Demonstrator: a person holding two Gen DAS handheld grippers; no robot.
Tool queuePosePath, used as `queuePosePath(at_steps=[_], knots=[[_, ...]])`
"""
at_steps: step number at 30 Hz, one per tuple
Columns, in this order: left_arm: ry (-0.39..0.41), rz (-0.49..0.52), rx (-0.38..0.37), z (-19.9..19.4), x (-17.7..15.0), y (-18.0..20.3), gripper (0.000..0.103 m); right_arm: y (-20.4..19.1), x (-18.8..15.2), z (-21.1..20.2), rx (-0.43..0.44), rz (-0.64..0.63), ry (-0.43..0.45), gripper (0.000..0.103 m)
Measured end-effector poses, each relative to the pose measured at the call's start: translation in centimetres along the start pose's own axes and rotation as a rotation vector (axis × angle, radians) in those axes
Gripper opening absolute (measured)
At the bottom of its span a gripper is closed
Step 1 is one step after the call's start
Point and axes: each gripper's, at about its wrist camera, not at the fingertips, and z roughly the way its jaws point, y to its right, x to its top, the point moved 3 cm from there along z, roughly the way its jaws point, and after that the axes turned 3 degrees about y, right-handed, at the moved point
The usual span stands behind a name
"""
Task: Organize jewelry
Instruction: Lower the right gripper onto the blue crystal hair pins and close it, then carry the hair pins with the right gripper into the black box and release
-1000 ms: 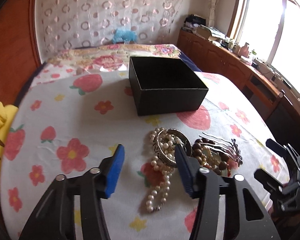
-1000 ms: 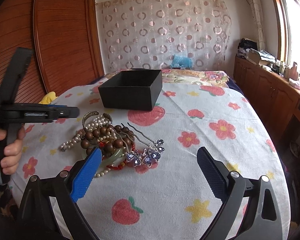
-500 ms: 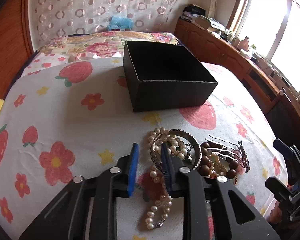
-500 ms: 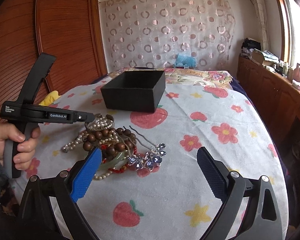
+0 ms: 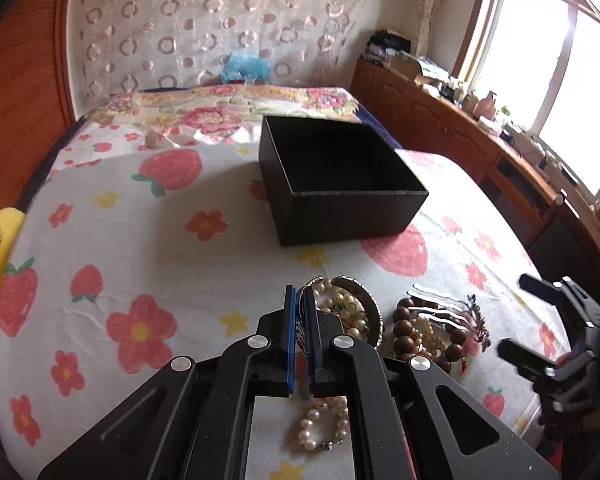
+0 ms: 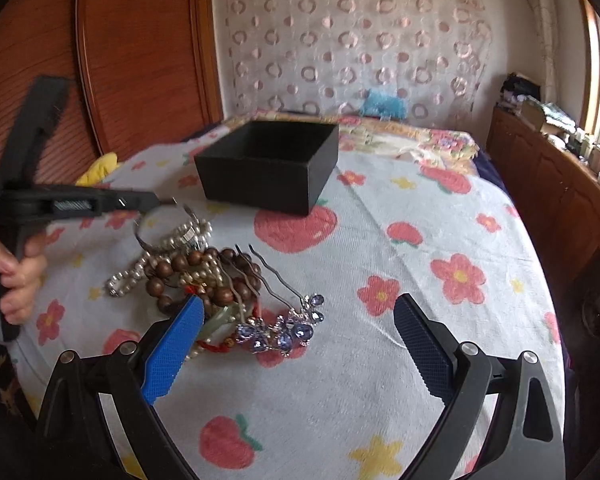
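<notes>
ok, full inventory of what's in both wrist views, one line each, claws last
box: 1, black, open, on the bed beyond the jewelry
silver bangle: 1, silver, left part of the pile, one side between the left claw's pads
pearl strand: 1, white, under the bangle
wooden bead bracelet: 1, brown, mid-pile
hair comb: 1, blue stones, right end of the pile
bedspread: 1, white with strawberries and flowers
plush toy: 1, blue, by the curtain
cabinet: 1, wooden, cluttered, under the window
left claw: closed on the bangle
right claw: open, above the bed beside the pile
</notes>
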Motion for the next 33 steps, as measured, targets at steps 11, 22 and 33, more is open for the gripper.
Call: queuePosePath(at_steps=[11, 22, 33], knots=[[0.083, -0.009, -0.001, -3.0, 0.6, -0.7, 0.003, 0.0, 0.3, 3.4, 0.098, -0.027, -0.119, 0.090], [0.096, -0.001, 0.000, -3.8, 0.1, -0.5, 0.003, 0.2, -0.1, 3.9, 0.115, -0.031, -0.165, 0.078], [0.104, 0.008, -0.004, -3.4, 0.5, 0.0, 0.003, 0.0, 0.2, 4.3, 0.108, -0.086, -0.170, 0.058]])
